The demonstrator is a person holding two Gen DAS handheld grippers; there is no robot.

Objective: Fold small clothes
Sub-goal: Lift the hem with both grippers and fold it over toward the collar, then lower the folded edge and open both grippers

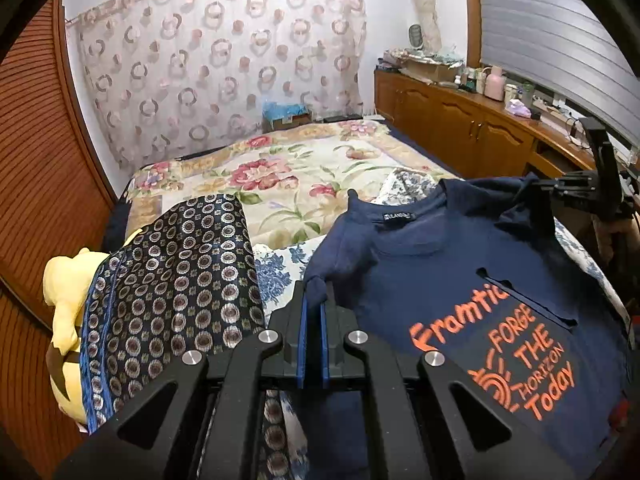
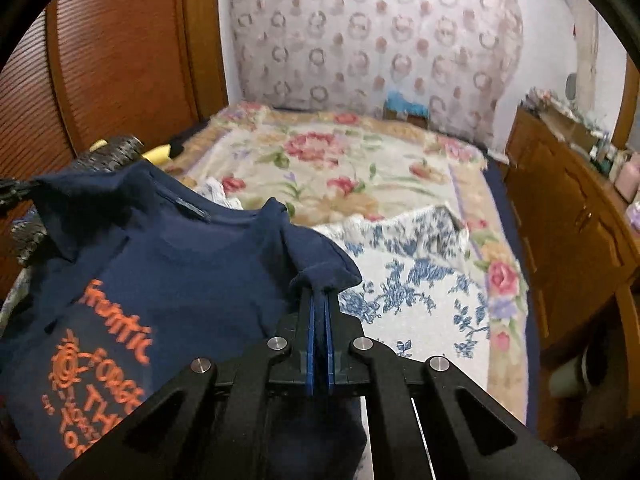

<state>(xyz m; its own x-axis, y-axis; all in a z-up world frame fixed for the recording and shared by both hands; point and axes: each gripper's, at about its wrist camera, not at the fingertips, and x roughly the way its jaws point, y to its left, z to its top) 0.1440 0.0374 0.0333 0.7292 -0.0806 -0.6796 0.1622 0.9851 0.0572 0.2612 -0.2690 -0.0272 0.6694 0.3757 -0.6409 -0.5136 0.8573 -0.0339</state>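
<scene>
One bed under a floral cover carries one blue-flowered cloth, one dark patterned cloth and one yellow soft toy. One navy T-shirt hangs lifted above it between two tools. The left tool and right tool, both angled downward, each pinch a shoulder.

The lower part of the navy T-shirt runs off the left wrist picture at about five o'clock, and its orange print is blurred and cut off at eight o'clock in the right wrist view. A patterned dark cloth hides most of the yellow soft toy at nine o'clock. The bottles on the wooden sideboard at two o'clock are too small to tell apart.
</scene>
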